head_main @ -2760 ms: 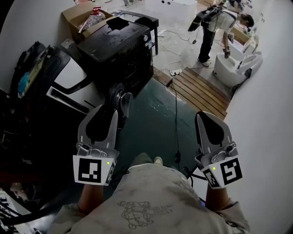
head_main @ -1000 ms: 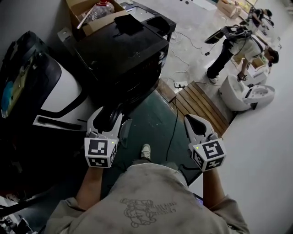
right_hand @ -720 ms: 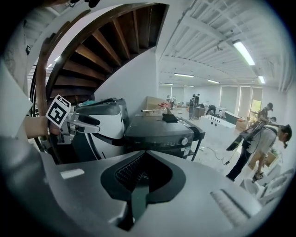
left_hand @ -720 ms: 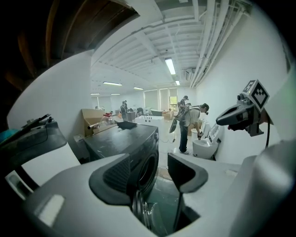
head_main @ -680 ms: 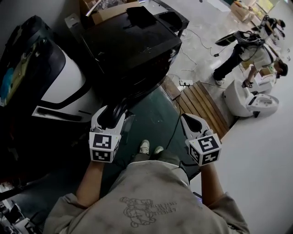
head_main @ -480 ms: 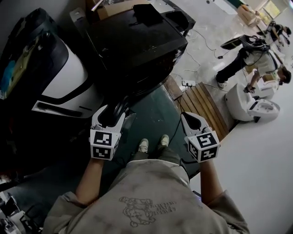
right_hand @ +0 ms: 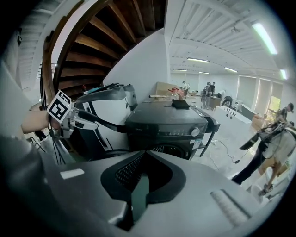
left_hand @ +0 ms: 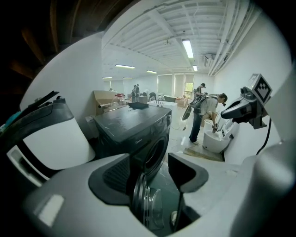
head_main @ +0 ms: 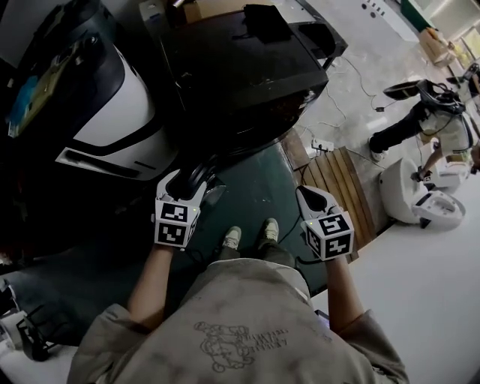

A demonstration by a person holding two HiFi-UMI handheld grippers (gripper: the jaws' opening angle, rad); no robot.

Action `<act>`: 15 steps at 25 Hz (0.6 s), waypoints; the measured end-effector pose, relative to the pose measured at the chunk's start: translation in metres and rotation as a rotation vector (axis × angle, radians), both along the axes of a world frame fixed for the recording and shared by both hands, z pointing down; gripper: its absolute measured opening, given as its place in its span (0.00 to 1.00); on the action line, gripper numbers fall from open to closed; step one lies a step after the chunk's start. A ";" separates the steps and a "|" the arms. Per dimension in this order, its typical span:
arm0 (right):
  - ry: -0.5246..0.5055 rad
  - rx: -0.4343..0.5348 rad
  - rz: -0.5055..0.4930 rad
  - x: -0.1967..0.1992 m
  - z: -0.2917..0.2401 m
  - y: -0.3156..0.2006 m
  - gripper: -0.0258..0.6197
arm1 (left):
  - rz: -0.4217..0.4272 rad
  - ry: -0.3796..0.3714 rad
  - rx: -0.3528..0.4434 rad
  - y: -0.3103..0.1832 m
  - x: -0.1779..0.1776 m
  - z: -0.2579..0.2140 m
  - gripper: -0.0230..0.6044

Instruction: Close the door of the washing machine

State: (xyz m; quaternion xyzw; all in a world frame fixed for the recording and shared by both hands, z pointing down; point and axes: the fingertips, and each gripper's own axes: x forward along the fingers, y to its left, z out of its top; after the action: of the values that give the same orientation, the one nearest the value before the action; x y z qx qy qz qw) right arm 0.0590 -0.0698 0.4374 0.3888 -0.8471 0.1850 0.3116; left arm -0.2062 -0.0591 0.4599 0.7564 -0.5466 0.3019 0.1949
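The washing machine (head_main: 247, 71), a dark front-loader, stands on the floor ahead of the person, and its round door (left_hand: 147, 203) hangs swung out from the front opening. In the head view the door (head_main: 201, 171) sits at the near lower-left corner of the machine, above a green floor mat (head_main: 259, 191).

The left gripper (left_hand: 150, 159) is held at the door. Its jaws are wide apart, and the door's rim stands edge-on between them, closer to the left jaw; contact with either pad cannot be made out. From above, the left gripper (head_main: 189, 182) points toward the machine's front, its marker cube nearest the person.

The right gripper (head_main: 306, 193) is held out over the right side of the mat, well apart from the door and beside a slatted wooden platform (head_main: 341, 180). In the right gripper view its jaws (right_hand: 144, 157) meet at the tips with nothing between them, and they point toward the machine's front panel (right_hand: 171, 127).

A white-and-black appliance (head_main: 112, 112) stands to the left of the machine. A cardboard box (head_main: 214, 7) lies behind it. Farther off, another person (head_main: 427, 120) bends over a white toilet-like fixture (head_main: 416, 202). The wearer's two shoes (head_main: 251, 234) rest on the mat between the grippers.
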 end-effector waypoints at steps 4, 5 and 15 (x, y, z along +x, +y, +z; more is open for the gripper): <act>0.004 -0.045 -0.066 0.006 0.021 -0.017 0.08 | -0.069 -0.046 -0.032 -0.005 -0.005 0.020 0.43; 0.007 -0.056 -0.085 0.008 0.027 -0.021 0.08 | -0.089 -0.059 -0.031 -0.007 -0.006 0.024 0.43; 0.075 -0.116 -0.259 0.025 0.079 -0.072 0.08 | -0.190 -0.058 -0.180 -0.007 -0.010 0.078 0.43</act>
State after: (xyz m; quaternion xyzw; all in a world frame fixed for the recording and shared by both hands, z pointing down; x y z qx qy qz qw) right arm 0.0842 -0.1421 0.5160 0.2642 -0.8657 0.1774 0.3863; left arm -0.2157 -0.0665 0.5381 0.6715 -0.5919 0.3517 0.2739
